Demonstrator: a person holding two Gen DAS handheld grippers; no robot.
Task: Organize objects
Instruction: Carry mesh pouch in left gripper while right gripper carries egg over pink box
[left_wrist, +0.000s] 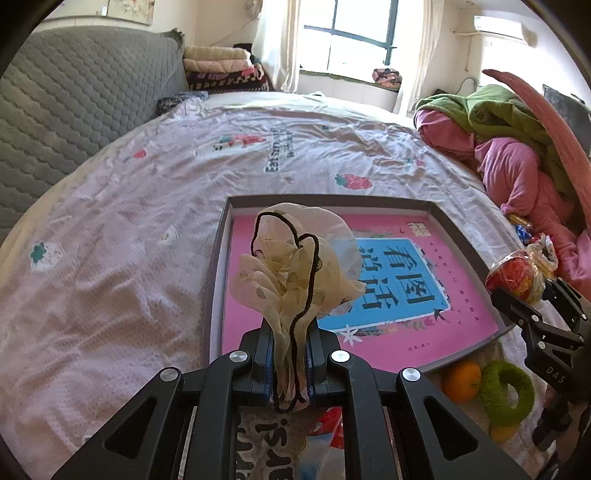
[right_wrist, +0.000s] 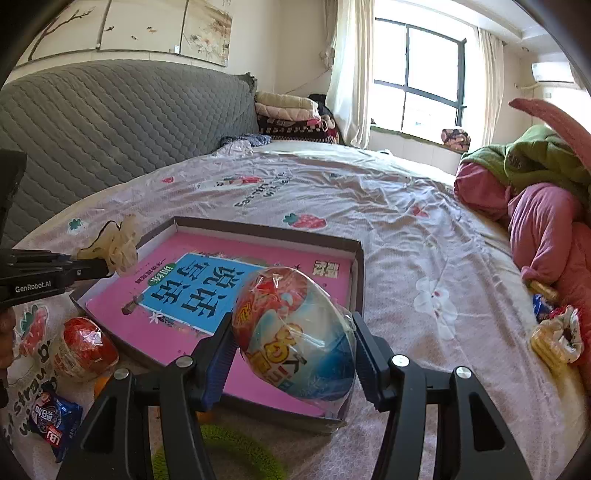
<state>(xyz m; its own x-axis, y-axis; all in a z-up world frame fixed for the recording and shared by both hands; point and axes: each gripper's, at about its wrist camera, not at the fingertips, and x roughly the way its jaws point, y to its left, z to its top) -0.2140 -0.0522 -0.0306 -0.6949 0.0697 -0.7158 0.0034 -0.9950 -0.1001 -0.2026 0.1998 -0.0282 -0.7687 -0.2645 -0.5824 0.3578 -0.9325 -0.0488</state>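
Observation:
My left gripper (left_wrist: 291, 363) is shut on a cream sheer scrunchie (left_wrist: 295, 262) with black trim, held above the near left corner of a shallow grey box (left_wrist: 218, 258) with a pink book (left_wrist: 399, 280) in it. It also shows in the right wrist view (right_wrist: 118, 245) at the left. My right gripper (right_wrist: 291, 354) is shut on a plastic-wrapped toy egg (right_wrist: 295, 336), red and blue, held over the box's (right_wrist: 360, 266) near right corner. In the left wrist view the egg (left_wrist: 517, 275) shows at the right edge.
The box lies on a strawberry-print bedsheet (left_wrist: 129, 221). Near the front lie an orange (left_wrist: 461, 380), a green ring (left_wrist: 508, 391), another wrapped egg (right_wrist: 83, 347) and a blue snack packet (right_wrist: 55, 417). Pink and green bedding (right_wrist: 535, 192) is piled right; a grey headboard (right_wrist: 110, 122) stands left.

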